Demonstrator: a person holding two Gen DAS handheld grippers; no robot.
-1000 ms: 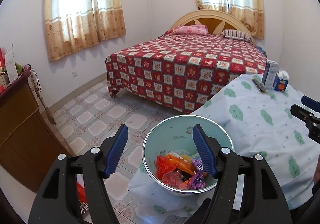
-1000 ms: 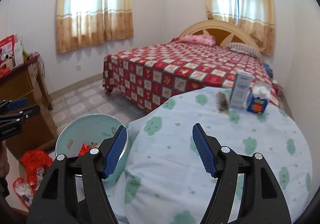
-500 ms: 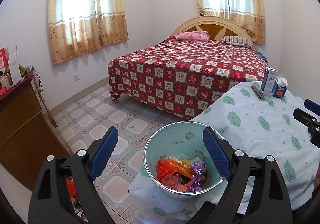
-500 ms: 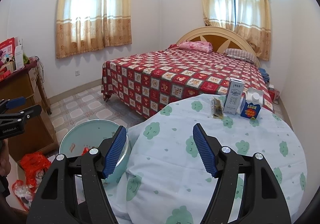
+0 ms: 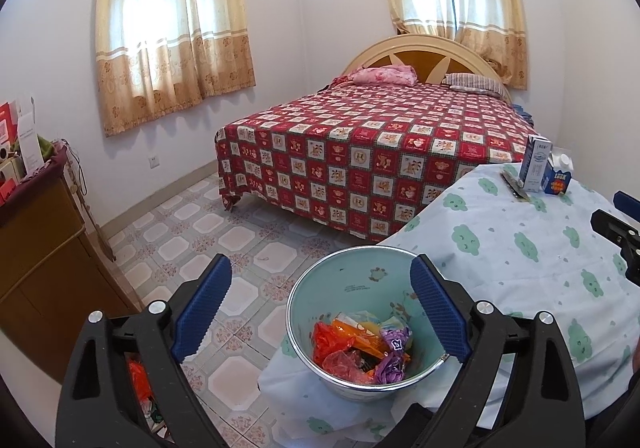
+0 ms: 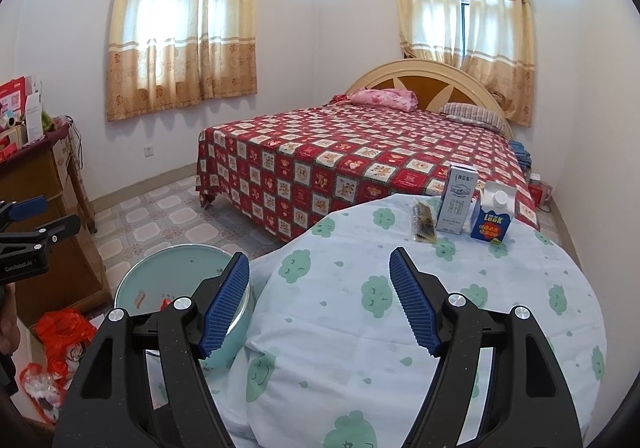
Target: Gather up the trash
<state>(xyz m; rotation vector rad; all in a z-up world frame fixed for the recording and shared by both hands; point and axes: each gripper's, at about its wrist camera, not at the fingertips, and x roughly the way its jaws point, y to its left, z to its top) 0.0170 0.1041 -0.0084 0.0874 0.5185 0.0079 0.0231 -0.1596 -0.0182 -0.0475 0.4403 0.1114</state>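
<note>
The left gripper, jaws just widened and empty, hovered near the pale-green metal trash bucket beside the table's edge; open tiled floor lay left.

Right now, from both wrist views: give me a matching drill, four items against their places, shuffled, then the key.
Items
1. white milk carton
2. orange and purple wrappers
3. pink pillow
4. red plastic bag

Places
A. on the floor beside the wooden cabinet
B. at the head of the red checked bed
C. inside the pale green bin
D. upright at the far edge of the cloud-print table

Pairs: 1-D, 2-C, 3-B, 4-A
</note>
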